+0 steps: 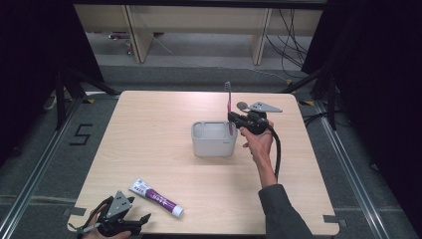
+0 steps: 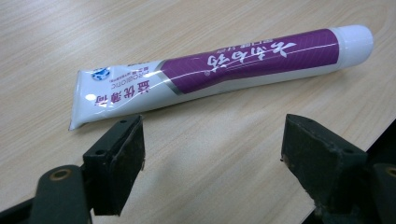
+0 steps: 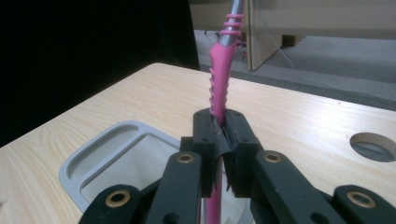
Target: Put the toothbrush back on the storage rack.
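Bristles of pink-and-grey toothbrush (image 1: 228, 102) hard to make out; lower handle hidden inside grey rectangular plastic holder (image 1: 214, 145). Toothbrush upright, head up, at holder's right edge, pinched by right gripper (image 3: 219, 140). Left gripper (image 2: 210, 158) spread, well apart from holder, just beside white-and-purple toothpaste tube (image 2: 219, 70) lying flat.
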Available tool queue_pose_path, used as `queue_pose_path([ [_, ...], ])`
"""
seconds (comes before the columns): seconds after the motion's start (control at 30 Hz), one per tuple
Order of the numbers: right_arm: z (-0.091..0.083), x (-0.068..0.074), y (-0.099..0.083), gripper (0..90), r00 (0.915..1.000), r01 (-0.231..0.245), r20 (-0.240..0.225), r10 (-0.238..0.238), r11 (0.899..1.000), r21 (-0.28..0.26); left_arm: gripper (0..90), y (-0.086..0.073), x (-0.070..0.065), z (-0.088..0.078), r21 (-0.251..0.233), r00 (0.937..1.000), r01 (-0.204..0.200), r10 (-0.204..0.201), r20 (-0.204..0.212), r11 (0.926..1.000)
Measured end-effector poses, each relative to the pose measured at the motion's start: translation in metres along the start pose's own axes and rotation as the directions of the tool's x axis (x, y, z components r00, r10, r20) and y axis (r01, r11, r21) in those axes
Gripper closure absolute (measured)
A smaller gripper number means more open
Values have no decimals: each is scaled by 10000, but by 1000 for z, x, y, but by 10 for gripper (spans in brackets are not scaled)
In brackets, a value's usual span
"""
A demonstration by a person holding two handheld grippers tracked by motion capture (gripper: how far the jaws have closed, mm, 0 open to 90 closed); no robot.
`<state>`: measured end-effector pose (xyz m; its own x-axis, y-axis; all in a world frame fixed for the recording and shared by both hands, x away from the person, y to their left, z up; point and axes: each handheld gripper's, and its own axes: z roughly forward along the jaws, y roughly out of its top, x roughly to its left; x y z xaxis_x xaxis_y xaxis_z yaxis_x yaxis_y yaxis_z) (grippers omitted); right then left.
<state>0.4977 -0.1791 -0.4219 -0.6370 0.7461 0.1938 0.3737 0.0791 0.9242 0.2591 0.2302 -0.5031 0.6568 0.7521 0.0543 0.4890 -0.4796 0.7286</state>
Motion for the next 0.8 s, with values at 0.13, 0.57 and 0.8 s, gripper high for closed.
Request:
queue_pose_path([
  [0.13,3,-2,-4,844,9999,118,-71,-117,9998,186,213,0,1,-1,104,9998,-164,164,64,9998],
  [0.57,7,-1,-14,842,10000,4,75,-8,9986,533,213,0,-1,0,-21,9999,34,-33,118,10000],
  [0.8,7,-4,-17,838,9998,199,80,-205,9978,632,213,-1,-1,1,-64,9998,37,-36,177,10000],
])
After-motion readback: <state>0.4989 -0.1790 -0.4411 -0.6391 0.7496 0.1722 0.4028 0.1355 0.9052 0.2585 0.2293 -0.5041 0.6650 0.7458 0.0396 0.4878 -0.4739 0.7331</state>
